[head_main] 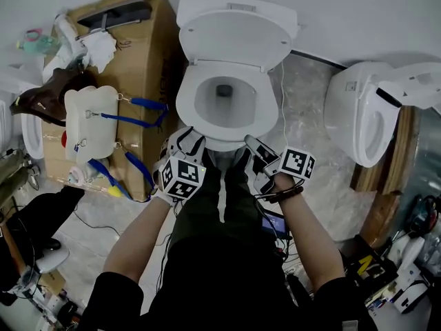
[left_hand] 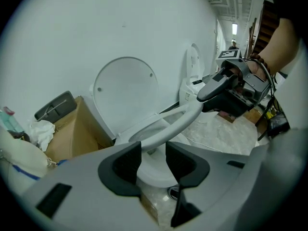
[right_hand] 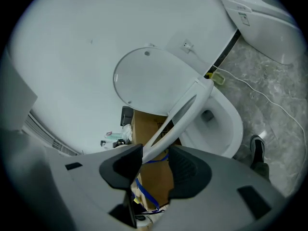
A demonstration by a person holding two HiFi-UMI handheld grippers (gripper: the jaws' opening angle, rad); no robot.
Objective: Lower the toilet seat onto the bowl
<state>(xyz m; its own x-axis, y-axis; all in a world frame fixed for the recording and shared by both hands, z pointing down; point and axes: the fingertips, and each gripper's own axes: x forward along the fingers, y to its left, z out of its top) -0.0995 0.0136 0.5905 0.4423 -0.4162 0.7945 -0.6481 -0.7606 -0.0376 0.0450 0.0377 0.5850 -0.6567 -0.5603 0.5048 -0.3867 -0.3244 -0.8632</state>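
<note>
The white toilet seat [left_hand: 168,126] hangs tilted partway between the raised lid [left_hand: 126,88] and the bowl [right_hand: 226,124]. My left gripper [left_hand: 153,162] is at the seat's front rim, and the rim fills the gap between its pads. My right gripper [right_hand: 156,170] stands open, with the seat [right_hand: 185,109] passing edge-on between its jaws and a gap on one side. In the head view both grippers, left [head_main: 187,140] and right [head_main: 251,143], sit at the front of the bowl below the seat [head_main: 186,112] and the lid [head_main: 234,36].
A cardboard box [head_main: 148,61] stands close against the toilet's left side, with a white container and blue straps [head_main: 89,119] on it. A second toilet [head_main: 365,116] stands at the right. A thin cable [head_main: 282,109] runs over the marble floor. The person's shoe [right_hand: 257,150] is by the bowl.
</note>
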